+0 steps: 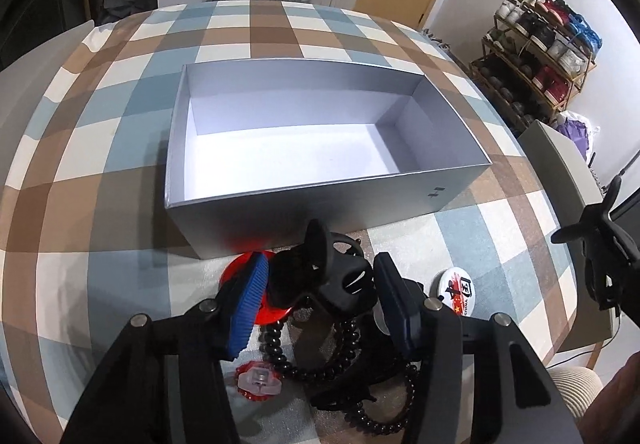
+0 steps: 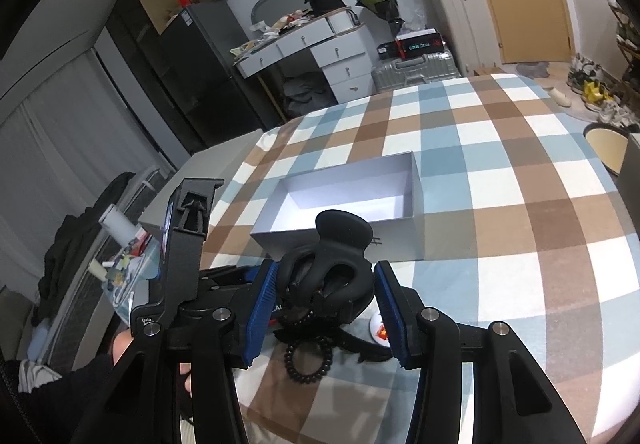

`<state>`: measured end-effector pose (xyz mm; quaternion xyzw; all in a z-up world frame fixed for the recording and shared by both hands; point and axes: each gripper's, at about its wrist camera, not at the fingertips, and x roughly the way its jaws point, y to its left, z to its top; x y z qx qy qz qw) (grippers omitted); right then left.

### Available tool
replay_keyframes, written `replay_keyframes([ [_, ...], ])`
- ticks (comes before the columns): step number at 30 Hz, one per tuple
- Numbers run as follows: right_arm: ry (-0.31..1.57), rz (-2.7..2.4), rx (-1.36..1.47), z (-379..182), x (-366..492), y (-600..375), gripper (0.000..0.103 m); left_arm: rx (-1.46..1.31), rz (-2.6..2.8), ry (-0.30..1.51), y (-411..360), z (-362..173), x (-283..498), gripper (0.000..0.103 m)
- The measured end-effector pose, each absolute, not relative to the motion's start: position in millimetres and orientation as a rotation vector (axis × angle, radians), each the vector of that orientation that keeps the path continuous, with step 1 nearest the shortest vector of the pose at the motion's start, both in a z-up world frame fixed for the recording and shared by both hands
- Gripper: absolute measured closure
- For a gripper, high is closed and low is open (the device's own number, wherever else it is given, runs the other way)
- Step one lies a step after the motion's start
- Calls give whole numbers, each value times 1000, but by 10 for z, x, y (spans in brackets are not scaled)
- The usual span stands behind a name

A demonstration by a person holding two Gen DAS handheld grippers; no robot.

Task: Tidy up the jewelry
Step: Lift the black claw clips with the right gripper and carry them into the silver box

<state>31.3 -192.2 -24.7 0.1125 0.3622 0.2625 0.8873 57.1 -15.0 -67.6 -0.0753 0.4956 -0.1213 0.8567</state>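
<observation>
Bedroom, checked bedspread [image 1: 120, 148]; both grippers [image 1: 320, 296] [image 2: 324, 296] pinching black hair claws [image 1: 340, 276] [image 2: 328, 264].

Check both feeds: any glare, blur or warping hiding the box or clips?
Left wrist: box sharp, its rim bowed by fisheye; red glow on its front wall; beads shadowed under the gripper. Right wrist: clip sharp, tablecloth lines curved; no glare.

Even indoor light fills the room, brightest on the white floor of the open box [image 1: 288, 148], whose near wall [image 1: 304, 204] stays in grey shade. Soft shadows pool on the checked cloth [image 1: 120, 164] just in front of the box. Straight edges bow outward away from the box, and black corners ring both views.
</observation>
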Motion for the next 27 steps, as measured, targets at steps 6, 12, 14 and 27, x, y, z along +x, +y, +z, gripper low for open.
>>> replay_keyframes([
  [6,754,533,238,-259,341,-1928,55,-141,-266,1018,-161,-626,553,54],
  [12,758,510,237,-284,367,-1931,55,-129,-282,992,-169,-564,500,54],
  [14,758,500,235,-294,375,-1925,55,-122,-288,980,-175,-537,463,54],
  [27,703,538,135,-251,301,-1711,55,-142,-295,894,-9,-324,342,54],
])
